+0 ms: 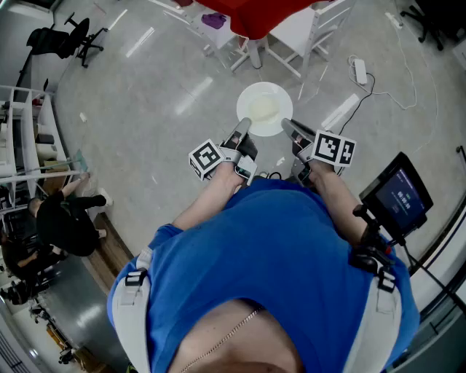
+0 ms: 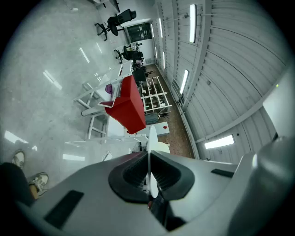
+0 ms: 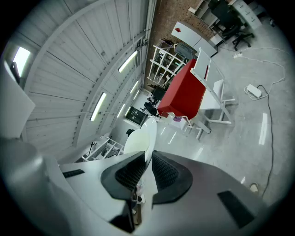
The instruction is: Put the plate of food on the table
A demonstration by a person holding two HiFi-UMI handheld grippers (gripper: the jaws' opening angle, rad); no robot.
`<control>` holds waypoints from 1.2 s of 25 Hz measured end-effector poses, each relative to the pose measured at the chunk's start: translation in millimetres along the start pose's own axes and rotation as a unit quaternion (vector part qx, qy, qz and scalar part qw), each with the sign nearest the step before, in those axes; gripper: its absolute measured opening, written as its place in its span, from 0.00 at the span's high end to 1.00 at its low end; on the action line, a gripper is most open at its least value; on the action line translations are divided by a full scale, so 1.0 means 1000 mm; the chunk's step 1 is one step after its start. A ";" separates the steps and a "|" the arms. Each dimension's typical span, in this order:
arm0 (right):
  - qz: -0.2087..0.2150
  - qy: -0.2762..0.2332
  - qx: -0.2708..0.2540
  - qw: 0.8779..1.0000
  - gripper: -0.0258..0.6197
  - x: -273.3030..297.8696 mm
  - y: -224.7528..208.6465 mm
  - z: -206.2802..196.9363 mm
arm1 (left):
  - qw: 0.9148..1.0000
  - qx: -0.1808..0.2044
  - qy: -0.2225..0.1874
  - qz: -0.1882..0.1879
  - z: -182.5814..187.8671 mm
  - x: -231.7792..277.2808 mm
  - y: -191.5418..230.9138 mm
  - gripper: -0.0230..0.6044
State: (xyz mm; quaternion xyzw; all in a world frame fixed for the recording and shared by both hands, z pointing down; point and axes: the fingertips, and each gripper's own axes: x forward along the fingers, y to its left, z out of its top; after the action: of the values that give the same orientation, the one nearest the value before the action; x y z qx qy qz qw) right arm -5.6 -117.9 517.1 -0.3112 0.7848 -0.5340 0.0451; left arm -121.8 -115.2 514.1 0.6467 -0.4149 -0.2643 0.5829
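- where was the plate [image 1: 250,95]?
- it was up in the air over the grey floor [image 1: 145,116], out in front of the person in the blue shirt [image 1: 269,248]. it was flat, with some pale food [image 1: 263,111] in the middle.
- who held it?
- both grippers did. the left gripper [image 1: 242,131] pinched the rim on the left side. its jaws were closed on the thin white edge, and you could see that in the left gripper view. the right gripper [image 1: 287,127] pinched the rim on the right side, and its jaws squeezed the edge the same way.
- was the plate on the table [image 1: 302,33]?
- no. the white table was further ahead, at the top of the head view. it had a red cloth [image 1: 255,14] on it. the plate was near it but not touching it.
- what else was there?
- a white power strip [image 1: 360,71] with a cord lay on the floor to the right. a small dark screen [image 1: 399,197] sat by the person's right arm. a black office chair [image 1: 62,40] stood far off on the left.
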 end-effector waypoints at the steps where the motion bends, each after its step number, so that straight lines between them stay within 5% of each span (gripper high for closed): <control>1: -0.001 0.001 -0.001 1.000 0.88 0.000 0.000 0.000 | 1.000 -0.001 0.001 0.000 0.000 0.000 0.000 0.94; 30: -0.009 0.001 -0.002 1.000 0.88 0.003 -0.002 0.001 | 1.000 0.003 0.000 0.001 0.001 0.001 0.002 0.94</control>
State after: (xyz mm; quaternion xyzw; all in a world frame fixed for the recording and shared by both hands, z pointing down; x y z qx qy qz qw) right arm -6.9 -120.7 519.9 -0.3179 0.7832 -0.5329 0.0383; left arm -122.7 -117.0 515.9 0.6480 -0.4163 -0.2620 0.5815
